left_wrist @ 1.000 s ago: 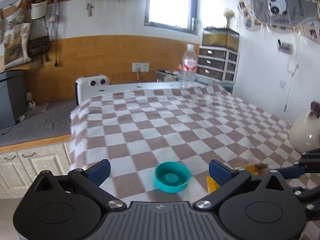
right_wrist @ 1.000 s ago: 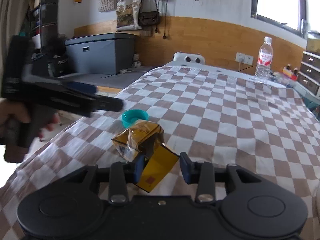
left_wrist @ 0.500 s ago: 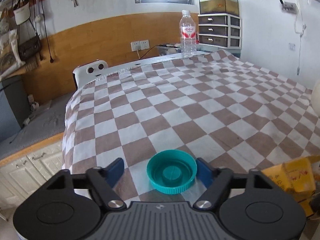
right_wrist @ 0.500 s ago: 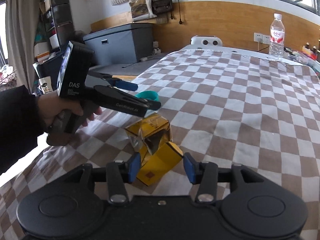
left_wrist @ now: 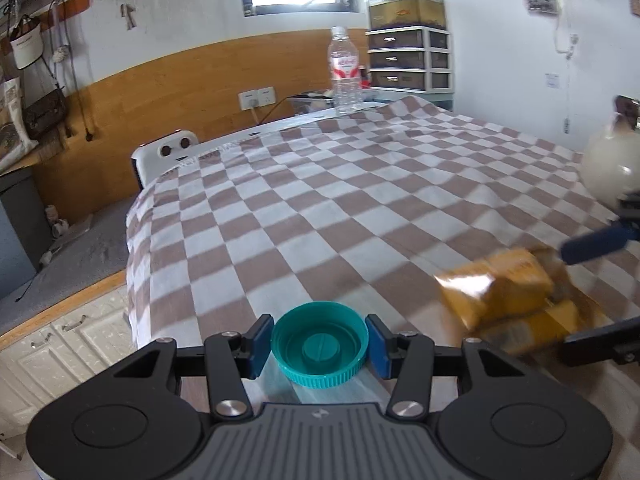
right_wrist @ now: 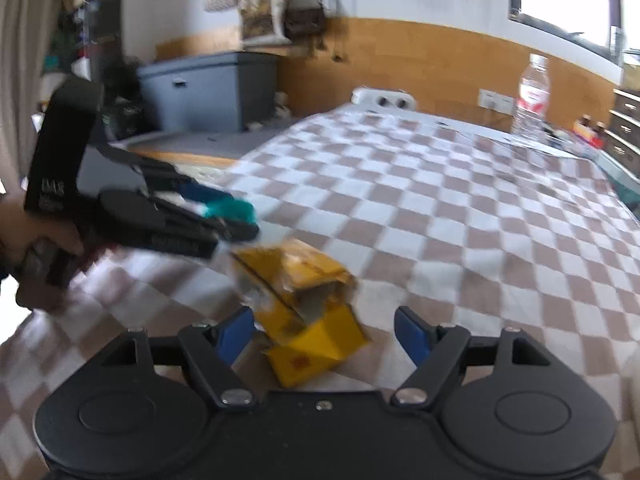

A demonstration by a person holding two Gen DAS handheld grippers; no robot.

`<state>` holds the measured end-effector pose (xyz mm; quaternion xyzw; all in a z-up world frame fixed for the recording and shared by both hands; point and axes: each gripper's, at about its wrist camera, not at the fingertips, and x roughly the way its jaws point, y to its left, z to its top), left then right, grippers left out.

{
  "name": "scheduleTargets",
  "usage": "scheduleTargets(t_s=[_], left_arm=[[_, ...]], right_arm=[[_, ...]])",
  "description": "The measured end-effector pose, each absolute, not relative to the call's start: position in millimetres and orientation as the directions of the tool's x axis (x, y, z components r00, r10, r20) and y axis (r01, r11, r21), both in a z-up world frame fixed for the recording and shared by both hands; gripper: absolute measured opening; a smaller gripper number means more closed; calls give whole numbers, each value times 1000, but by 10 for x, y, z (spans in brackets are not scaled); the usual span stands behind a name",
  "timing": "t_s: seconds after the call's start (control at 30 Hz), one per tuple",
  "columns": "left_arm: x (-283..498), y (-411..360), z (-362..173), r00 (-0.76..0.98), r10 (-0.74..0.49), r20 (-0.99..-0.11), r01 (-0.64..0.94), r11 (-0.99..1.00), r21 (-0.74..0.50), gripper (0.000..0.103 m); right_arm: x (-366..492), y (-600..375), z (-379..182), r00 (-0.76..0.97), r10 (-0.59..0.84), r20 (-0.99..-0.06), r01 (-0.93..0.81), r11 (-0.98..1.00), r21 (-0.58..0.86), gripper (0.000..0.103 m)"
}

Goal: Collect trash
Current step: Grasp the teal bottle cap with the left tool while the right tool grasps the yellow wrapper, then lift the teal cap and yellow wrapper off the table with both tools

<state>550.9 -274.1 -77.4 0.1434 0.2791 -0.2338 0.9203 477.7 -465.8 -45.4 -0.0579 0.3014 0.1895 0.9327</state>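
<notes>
Teal plastic cap is sitting open side up between the blue pads of my left gripper, whose jaws have just been closing; both pads are lying against its ribbed rim, so I am reading this as a clamp on the cap. From the right wrist camera I am seeing the same left gripper out to the left and ahead of my right tool, held by a hand, with the cap showing as a blurred teal patch at its tip. My right gripper is standing with its jaws wide apart, having just been opening, and the crumpled yellow carton is lying on the checkered cloth between and just ahead of its pads; the left pad is looking close to the carton's edge, though with the blur I cannot tell whether it is touching. In the left wrist view the carton is lying to the right of my left tool, near it. A clear water bottle is standing upright at the far end of the cloth, well ahead of both tools.
</notes>
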Motion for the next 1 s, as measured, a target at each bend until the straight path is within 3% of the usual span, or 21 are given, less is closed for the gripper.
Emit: scheduleTargets(t_s=[0.23, 0.4, 0.53, 0.8, 1.0], left_arm=[[5255, -2692, -805, 735, -376, -564, 544, 824, 158, 50], [5233, -2679, -819, 736, -382, -558, 539, 830, 142, 50], [5183, -2650, -825, 737, -388, -553, 551, 819, 158, 50], [4991, -2555, -817, 735, -386, -557, 562, 806, 183, 50], [4983, -2508, -822, 733, -383, -562, 544, 827, 145, 51]], right_arm=[[4595, -4474, -348, 631, 481, -608, -594, 804, 19, 77], [4704, -4476, -282, 720, 347, -601, -438, 899, -5, 77], [4908, -4563, -339, 744, 313, -590, -284, 948, 144, 77], [4914, -4284, -557, 742, 261, -617, -325, 946, 10, 75], [4852, -4178, -568, 717, 276, -641, -377, 926, -23, 56]])
